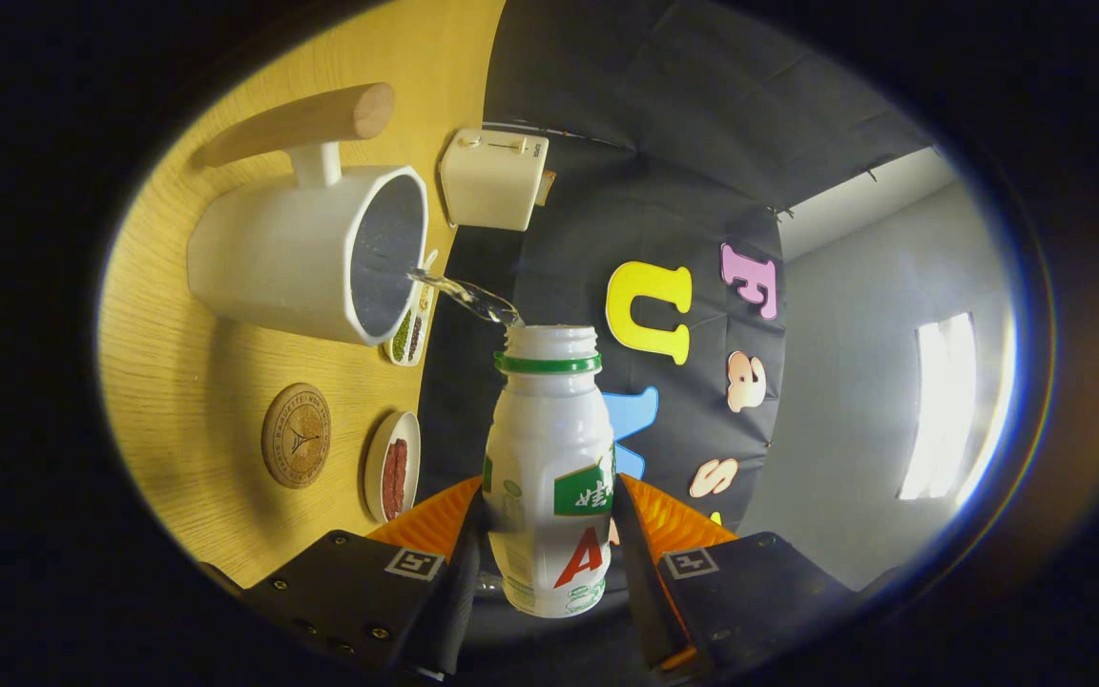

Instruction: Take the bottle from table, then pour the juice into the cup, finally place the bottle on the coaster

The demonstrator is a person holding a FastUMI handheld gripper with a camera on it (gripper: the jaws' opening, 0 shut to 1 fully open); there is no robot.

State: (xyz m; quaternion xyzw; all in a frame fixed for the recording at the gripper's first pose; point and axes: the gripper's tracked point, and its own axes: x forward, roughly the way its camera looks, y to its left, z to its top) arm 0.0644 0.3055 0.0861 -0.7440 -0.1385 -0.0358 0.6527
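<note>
Currently the gripper [549,553] has both fingers clamped on the lower body of the white plastic bottle [549,458], held between them with its open, green-ringed neck pointing ahead. Clear liquid [464,296] streams from the mouth into the white cup [306,253] with a wooden handle. Beside the cup on the wooden table [187,401] lie a round wooden coaster [296,435], two small dishes and a white box.

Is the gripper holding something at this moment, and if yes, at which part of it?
Yes. The gripper is shut on the bottle, its two fingers pressing on opposite sides of the lower body while liquid pours from the open mouth into the cup.
</note>
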